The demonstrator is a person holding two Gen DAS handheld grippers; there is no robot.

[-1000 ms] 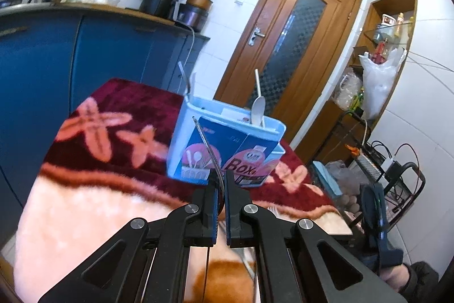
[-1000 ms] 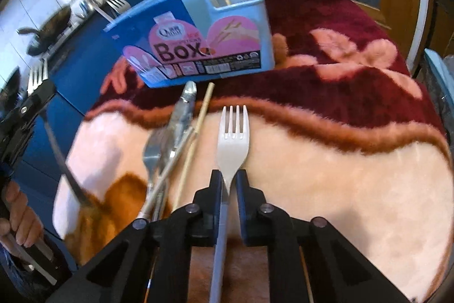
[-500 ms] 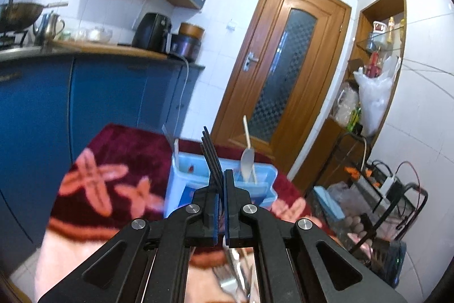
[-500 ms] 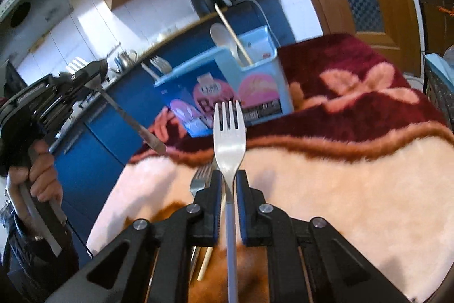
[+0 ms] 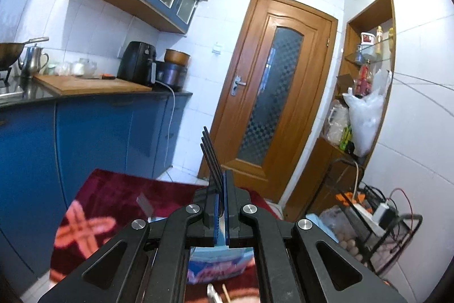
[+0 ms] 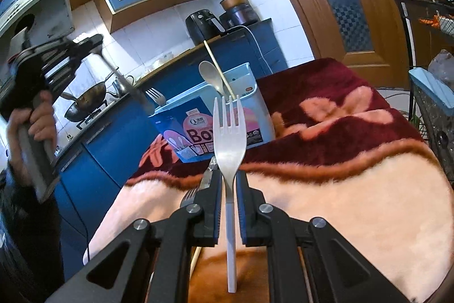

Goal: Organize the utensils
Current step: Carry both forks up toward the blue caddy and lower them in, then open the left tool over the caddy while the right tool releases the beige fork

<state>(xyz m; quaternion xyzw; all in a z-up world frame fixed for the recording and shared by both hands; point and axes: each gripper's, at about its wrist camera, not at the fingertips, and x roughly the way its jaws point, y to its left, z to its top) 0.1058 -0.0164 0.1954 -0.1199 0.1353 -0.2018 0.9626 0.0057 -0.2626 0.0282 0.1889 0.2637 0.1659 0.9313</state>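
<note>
A kitchen with blue cabinets and a wooden door. The right gripper (image 6: 229, 183) is clenched on the neck of a pale fork (image 6: 229, 132), tines pointing up and away, handle trailing back between the fingers. Past it, a blue box (image 6: 215, 122) stands on the dark red far end of a blanket (image 6: 354, 189); it holds a spoon (image 6: 211, 77), a chopstick (image 6: 218, 71) and another fork. More utensils (image 6: 203, 183) lie on the blanket just left of the gripper. The left gripper (image 5: 221, 198), held in a hand (image 6: 31, 127) above the blanket's left edge, is clenched on a second fork (image 5: 211, 158), seen edge-on, tines up.
</note>
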